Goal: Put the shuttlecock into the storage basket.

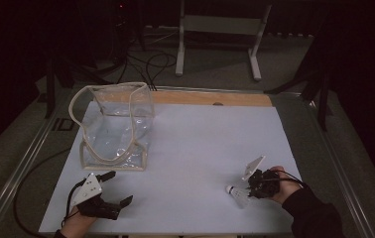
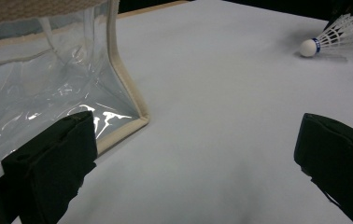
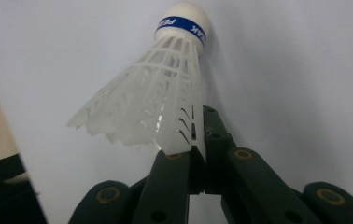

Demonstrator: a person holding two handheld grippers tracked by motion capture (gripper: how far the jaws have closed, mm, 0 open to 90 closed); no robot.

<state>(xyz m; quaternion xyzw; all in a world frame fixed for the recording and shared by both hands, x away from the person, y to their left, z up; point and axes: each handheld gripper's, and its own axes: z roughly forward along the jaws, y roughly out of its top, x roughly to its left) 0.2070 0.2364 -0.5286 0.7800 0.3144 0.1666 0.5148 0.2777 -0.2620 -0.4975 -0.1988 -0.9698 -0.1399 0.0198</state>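
table (image 1: 185,148): white sheet top, wood strip along far edge; carries everything here.
bag (image 1: 116,126): clear plastic, cream trim, stands open just ahead of the left gripper, well apart from the right gripper.
left gripper (image 1: 112,191): near-left corner of table in high view, hand behind it; jaws spread wide, nothing between them, touching nothing I can see.
right gripper (image 1: 251,188): near-right of table, held by hand in dark sleeve; jaws pressed together on the skirt edge of the shuttlecock.
shuttlecock (image 1: 237,194): white, lies at the right gripper's tips, cork end pointing away from that claw toward the left one; looks to rest on table, contact not certain.
high view extra: whole layout, both hands, bag to grippers spacing; pinch itself too small to read.
left gripper view extra: bag (image 2: 48,79) corner seam just beside one jaw, creases in plastic; shuttlecock (image 2: 335,37) far across, well apart from this claw.
right gripper view extra: shuttlecock (image 3: 160,98) close up, blue band with lettering round the cork, skirt ribs; right gripper (image 3: 198,154) nipping the skirt rim.
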